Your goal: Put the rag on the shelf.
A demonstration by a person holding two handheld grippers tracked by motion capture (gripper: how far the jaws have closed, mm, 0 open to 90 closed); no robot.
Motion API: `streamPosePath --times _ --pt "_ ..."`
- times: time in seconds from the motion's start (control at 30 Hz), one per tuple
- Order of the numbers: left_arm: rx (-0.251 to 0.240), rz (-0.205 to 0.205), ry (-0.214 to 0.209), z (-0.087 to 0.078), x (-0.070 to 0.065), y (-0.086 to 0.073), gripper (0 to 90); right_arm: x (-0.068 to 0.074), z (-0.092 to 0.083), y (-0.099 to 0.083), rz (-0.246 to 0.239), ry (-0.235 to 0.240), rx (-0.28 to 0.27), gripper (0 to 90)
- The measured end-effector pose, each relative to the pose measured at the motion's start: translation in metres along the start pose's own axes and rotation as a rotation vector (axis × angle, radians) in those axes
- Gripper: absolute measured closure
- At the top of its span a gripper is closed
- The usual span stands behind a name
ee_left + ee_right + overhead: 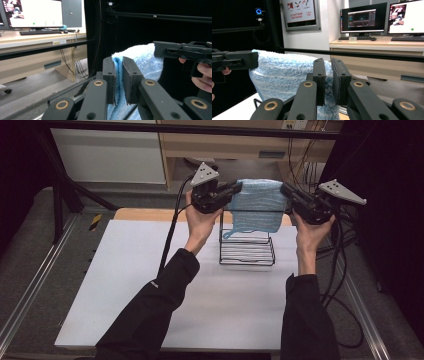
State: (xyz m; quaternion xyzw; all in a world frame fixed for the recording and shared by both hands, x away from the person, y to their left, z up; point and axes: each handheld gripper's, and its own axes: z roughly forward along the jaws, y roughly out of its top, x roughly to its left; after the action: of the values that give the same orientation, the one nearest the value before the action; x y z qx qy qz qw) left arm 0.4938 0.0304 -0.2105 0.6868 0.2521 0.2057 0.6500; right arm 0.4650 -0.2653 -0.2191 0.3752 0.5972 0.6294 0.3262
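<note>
Left claw [231, 188]: clenched on the left top edge of the light-blue fluffy towel [257, 205].
Right claw [289, 190]: pinched the right top edge, likely to keep the cloth spread flat between them.
Towel: hung at the far middle, draped over the black wire rack [247, 251].
Rack: stood on the white bench [125, 285], apparently meant to carry the towel.
</note>
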Motion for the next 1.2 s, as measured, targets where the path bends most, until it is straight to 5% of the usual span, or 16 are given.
streamPosePath --times 0.5,0.93,1.07,1.2 --pt "0.053 0.001 -0.047 -0.015 -0.011 -0.016 80.1 0.008 -0.017 -0.012 -0.025 0.036 0.063 82.1" --pt "0.126 -0.044 -0.056 -0.024 -0.022 -0.033 78.8 0.011 -0.028 -0.023 -0.025 0.079 0.137 81.8" --pt "0.153 -0.053 -0.063 -0.028 -0.023 -0.030 76.1 0.010 -0.030 -0.026 -0.024 0.092 0.149 81.7" --pt "0.130 -0.063 -0.063 -0.037 -0.022 -0.018 70.9 0.008 -0.030 -0.028 -0.024 0.099 0.152 81.7"
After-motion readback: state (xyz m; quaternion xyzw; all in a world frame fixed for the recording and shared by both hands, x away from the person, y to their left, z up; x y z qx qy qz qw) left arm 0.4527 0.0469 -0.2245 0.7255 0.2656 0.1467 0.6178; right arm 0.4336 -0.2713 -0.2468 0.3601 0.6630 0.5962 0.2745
